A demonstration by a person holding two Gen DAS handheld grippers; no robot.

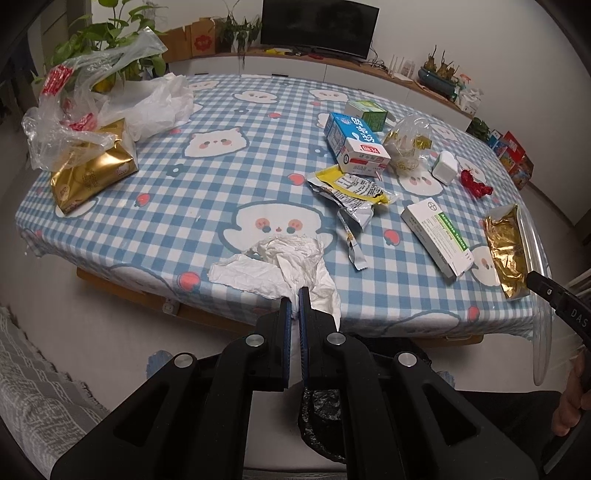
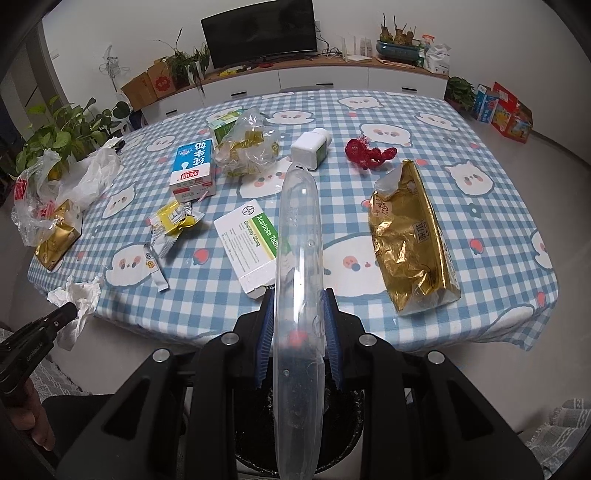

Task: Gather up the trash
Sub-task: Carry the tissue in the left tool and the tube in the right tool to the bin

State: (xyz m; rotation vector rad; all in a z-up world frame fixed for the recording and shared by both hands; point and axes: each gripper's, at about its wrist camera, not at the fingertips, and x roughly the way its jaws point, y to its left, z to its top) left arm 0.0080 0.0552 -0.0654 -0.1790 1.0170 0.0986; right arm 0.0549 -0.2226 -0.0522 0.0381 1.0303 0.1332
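My left gripper (image 1: 294, 295) is shut on a crumpled white tissue (image 1: 280, 262) at the table's near edge; the tissue also shows in the right wrist view (image 2: 79, 299). My right gripper (image 2: 298, 299) is shut on a clear plastic bottle (image 2: 299, 258), held lengthwise over the near edge above a black-lined trash bin (image 2: 299, 424). On the checked tablecloth (image 1: 221, 173) lie a milk carton (image 1: 354, 144), a silver-yellow wrapper (image 1: 351, 192), a tablet box (image 1: 437, 236), a gold bag (image 2: 410, 236) and red scrap (image 2: 367, 151).
A clear plastic bag (image 1: 70, 110) and gold pack (image 1: 92, 170) sit at the table's left. A white jar (image 2: 310, 146), green box (image 2: 225, 127) and clear wrapper bag (image 2: 247, 146) lie further back. Plants (image 2: 62, 129) stand left; a TV (image 2: 260, 31) is on the sideboard.
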